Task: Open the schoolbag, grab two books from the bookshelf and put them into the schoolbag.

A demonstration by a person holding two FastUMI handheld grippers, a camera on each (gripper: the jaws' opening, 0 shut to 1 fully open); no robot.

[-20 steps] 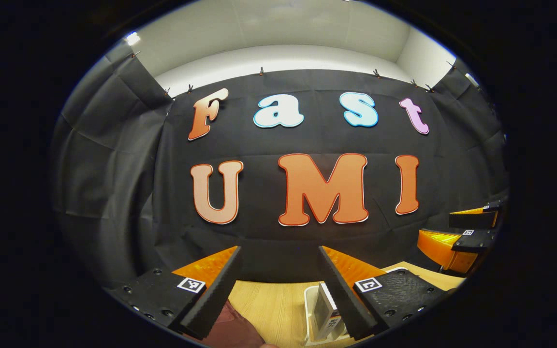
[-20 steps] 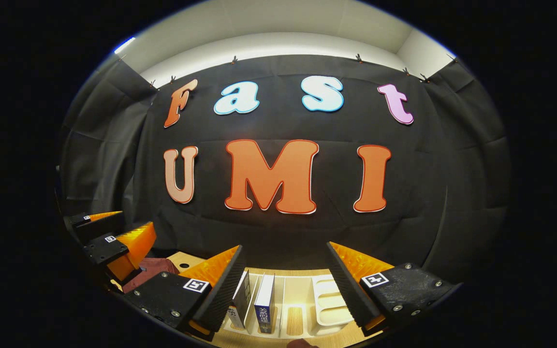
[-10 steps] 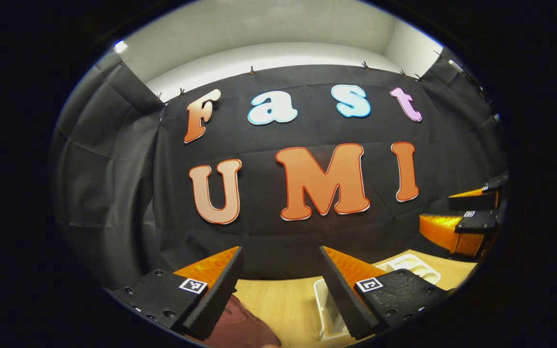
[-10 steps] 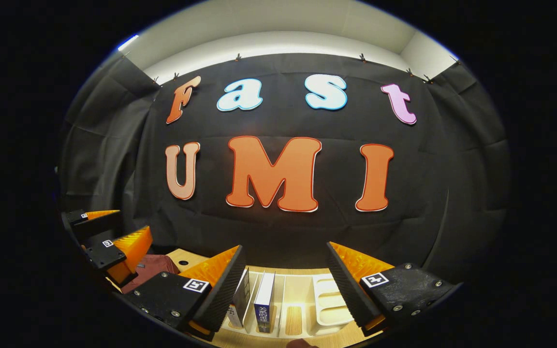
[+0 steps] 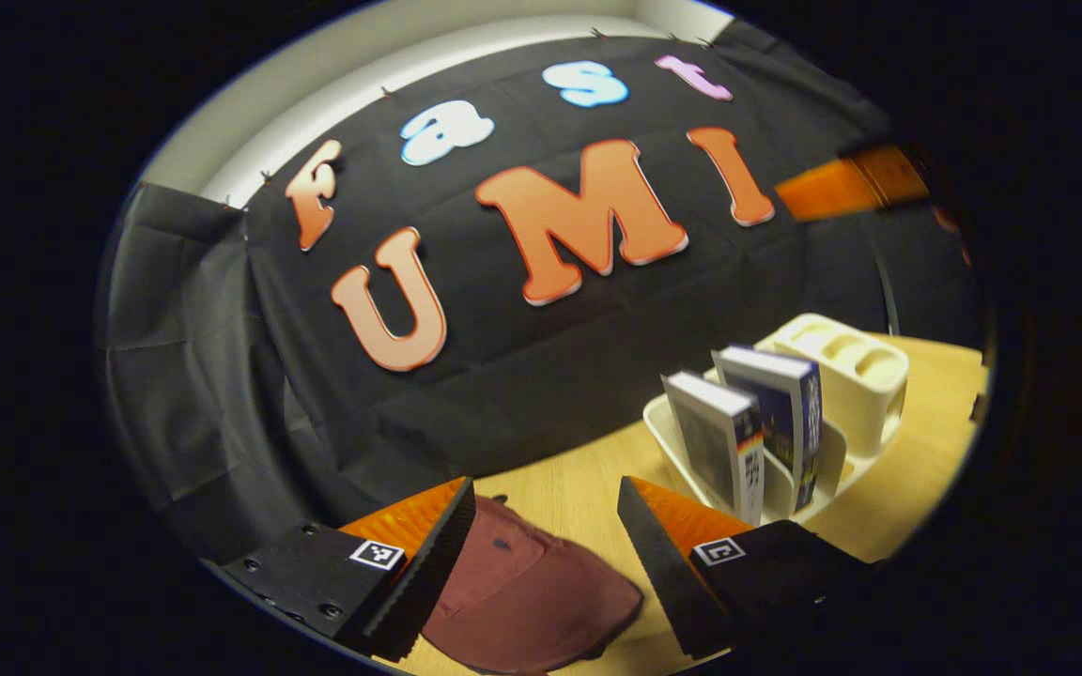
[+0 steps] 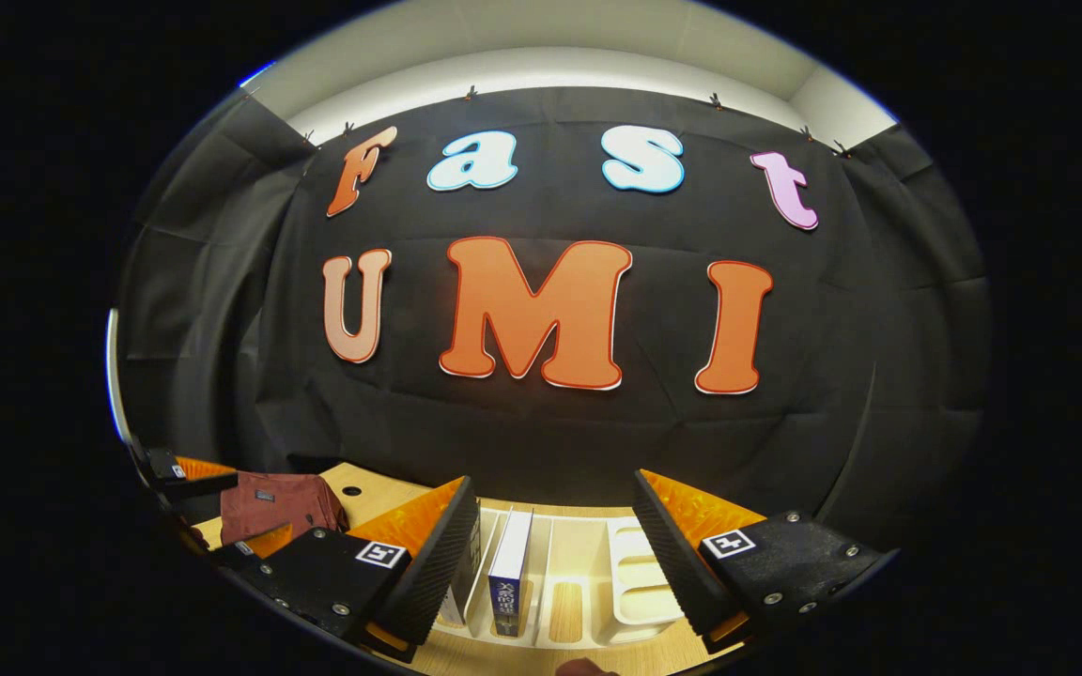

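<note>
Left gripper [image 5: 546,554] hangs with jaws spread, nothing between them — the maroon schoolbag [image 5: 527,596] lies on the table [image 5: 569,469] just below it. We see two books [image 5: 748,437] upright in the cream bookshelf [image 5: 856,376], right of the bag. Right gripper [image 6: 555,554] is likewise spread and empty, above the shelf — bag [image 6: 278,502] far left.

Your booth is dim, lit from above by a bright strip over the black cloth. Fisheye bending curves everything near the rims. The left gripper view is tilted and slightly smeared; the wooden table [image 5: 560,479] glows warm.
</note>
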